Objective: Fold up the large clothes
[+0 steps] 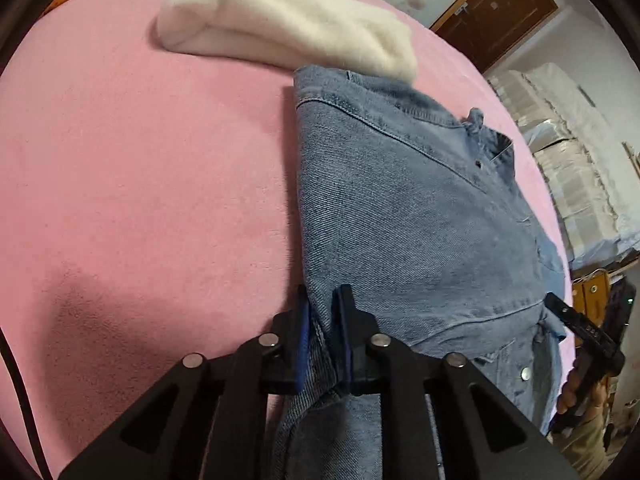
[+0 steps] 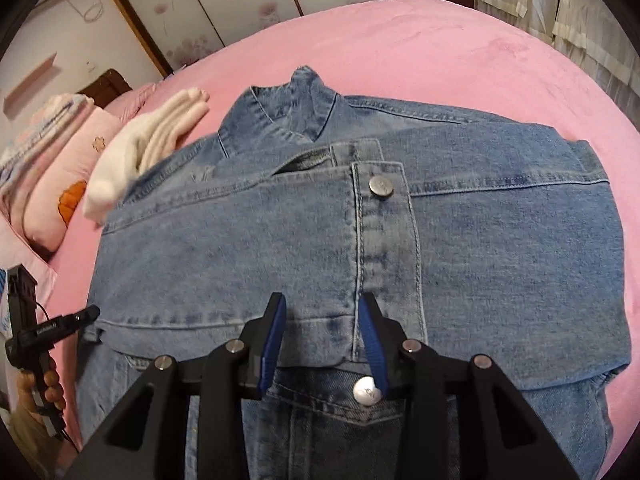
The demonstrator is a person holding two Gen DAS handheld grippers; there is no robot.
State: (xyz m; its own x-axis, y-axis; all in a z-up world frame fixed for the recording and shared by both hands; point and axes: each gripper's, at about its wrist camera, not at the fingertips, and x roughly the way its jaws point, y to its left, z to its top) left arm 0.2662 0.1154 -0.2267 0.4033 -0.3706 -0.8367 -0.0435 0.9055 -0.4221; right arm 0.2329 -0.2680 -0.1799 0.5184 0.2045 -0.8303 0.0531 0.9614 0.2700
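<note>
Left wrist view: the jacket (image 1: 400, 208) lies on the pink bed (image 1: 140, 180), long axis running away from the camera, collar end far and up against a white fluffy blanket (image 1: 280, 20). The left gripper (image 1: 322, 320) is pinching the jacket's folded left edge, denim bunched between the blue pads. The right gripper (image 1: 580, 332) pokes in at the jacket's right side, can't tell its fingers from here. Brown door (image 1: 496, 12) and stacked bedding behind.

Right wrist view: same jacket (image 2: 500, 248), collar pointing away, front placket with metal buttons running down the middle toward the camera. Faded blue denim, folded in on both sides. The right gripper (image 2: 324, 344) has its fingers spread over the placket's lower hem; looks like they're not squeezing anything, though it's a bit blurry. Left gripper (image 2: 86, 316) at the jacket's left edge. Pillows (image 2: 64, 168) at left, floral wardrobe doors (image 2: 248, 0) behind.
</note>
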